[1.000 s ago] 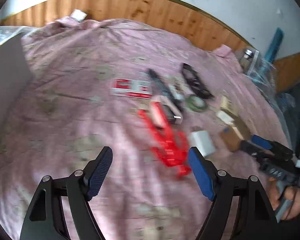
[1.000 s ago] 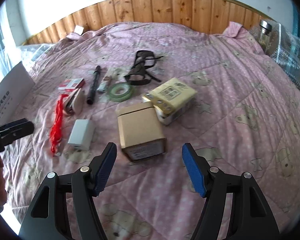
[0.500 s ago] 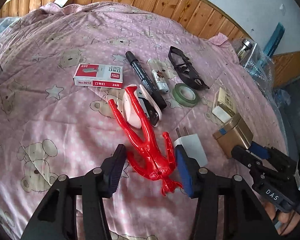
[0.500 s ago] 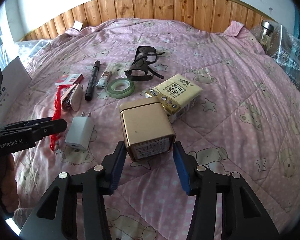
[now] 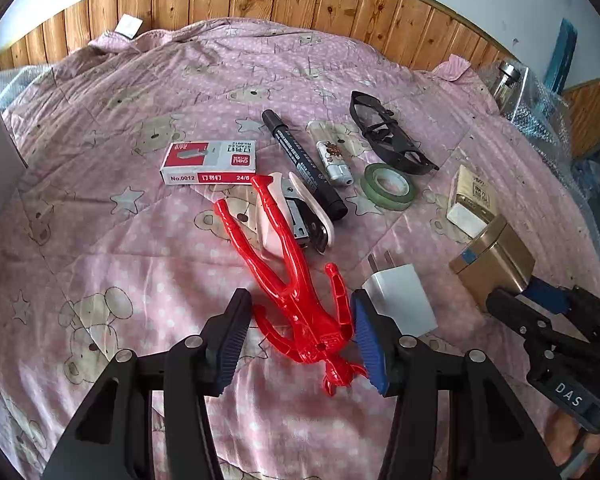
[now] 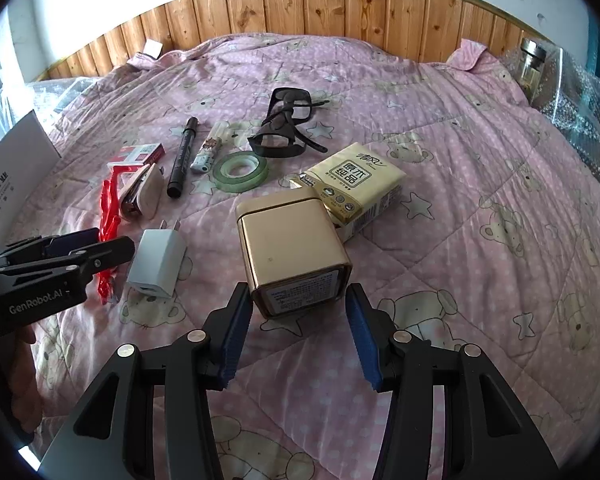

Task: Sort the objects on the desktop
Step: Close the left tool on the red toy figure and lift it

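Figure [image 5: 300, 296] between left tool [image 5: 300, 338] pads

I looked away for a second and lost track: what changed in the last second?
Both claws moved in and narrowed: the left claw now straddles the red figure, the right claw flanks the gold tin. Neither is gripped yet. The objects on the pink quilt stayed put.

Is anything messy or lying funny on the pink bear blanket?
Yes. The red plastic toy figure lies face down with one leg resting across the pale pink stapler. The square gold tin is tipped on its side, leaning against the yellow tissue pack. Nothing looks spilled or broken.
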Motion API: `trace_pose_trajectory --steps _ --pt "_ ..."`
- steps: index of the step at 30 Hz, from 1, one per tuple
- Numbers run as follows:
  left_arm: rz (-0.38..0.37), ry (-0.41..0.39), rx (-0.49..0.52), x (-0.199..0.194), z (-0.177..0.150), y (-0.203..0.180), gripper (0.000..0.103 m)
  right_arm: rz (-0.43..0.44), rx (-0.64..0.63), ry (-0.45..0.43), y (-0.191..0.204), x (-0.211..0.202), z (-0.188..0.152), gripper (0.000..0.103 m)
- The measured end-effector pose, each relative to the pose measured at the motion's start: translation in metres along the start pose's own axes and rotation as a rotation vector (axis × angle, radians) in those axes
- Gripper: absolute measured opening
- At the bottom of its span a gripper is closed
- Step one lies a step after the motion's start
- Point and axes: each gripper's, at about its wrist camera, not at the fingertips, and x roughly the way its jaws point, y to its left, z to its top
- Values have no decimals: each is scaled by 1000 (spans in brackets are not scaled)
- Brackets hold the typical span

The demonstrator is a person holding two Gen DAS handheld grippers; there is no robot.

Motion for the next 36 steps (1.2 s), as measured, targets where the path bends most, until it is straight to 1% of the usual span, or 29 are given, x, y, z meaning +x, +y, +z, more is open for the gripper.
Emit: trace_pose_trajectory --steps 5,7,14,21,25,27,28,30,31,32,34,36 --pt "39 -6 31 4 -1 -5 53 -2 3 2 0 1 0 51" --pt "52 -13 44 5 -2 -7 51 0 5 1 0 1 0 49" --pt "67 -28 67 4 -3 -10 50 -1 -6 1 4 0 0 34" --pt "55 -50 78 -3 -3 -12 50 -5 -9 -1 6 0 0 24" --pt "25 -65 64 -13 -2 -9 50 8 2 3 4 -1 0 23" --pt "-7 -63 44 -17 -1 -5 50 21 11 0 3 -2 -1 24" --pt "-24 -63 30 -19 -1 -2 50 30 15 0 3 -3 -1 26" --pt "-63 -56 -2 -23 0 4 50 39 22 -6 1 -6 -1 45" --pt "-85 -47 -18 -24 0 7 50 39 22 -13 1 -7 -1 49" --pt "-104 -45 -31 -26 0 10 50 40 22 -20 0 -9 -1 51" --pt "-103 -46 -43 -28 0 13 50 45 18 -29 -2 -11 1 51" --pt "-106 -46 -43 -26 0 14 51 70 16 -38 -5 -11 3 51"
